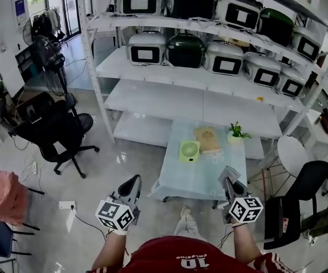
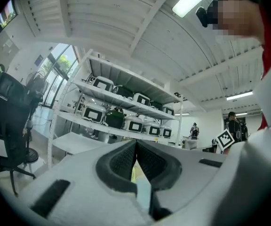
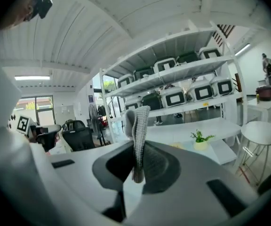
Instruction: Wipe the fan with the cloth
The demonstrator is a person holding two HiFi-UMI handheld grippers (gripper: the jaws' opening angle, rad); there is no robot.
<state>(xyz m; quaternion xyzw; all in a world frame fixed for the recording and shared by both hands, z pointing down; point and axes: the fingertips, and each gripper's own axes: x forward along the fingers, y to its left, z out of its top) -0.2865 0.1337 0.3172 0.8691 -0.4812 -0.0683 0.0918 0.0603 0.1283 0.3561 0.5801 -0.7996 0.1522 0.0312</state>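
A small green fan stands upright near the left edge of a pale glass table. Both grippers hover short of the table's near edge. My right gripper is shut on a grey knitted cloth, which sticks up from between the jaws. My left gripper is lower left of the fan, off the table's corner. Its jaws are pressed together with nothing held. A strip of green shows behind the left jaws; the fan itself is hidden in both gripper views.
On the table sit a tan flat bag and a small potted plant. White shelves hold several cookers behind. Black office chairs, a white stool, a floor socket strip and my foot are nearby.
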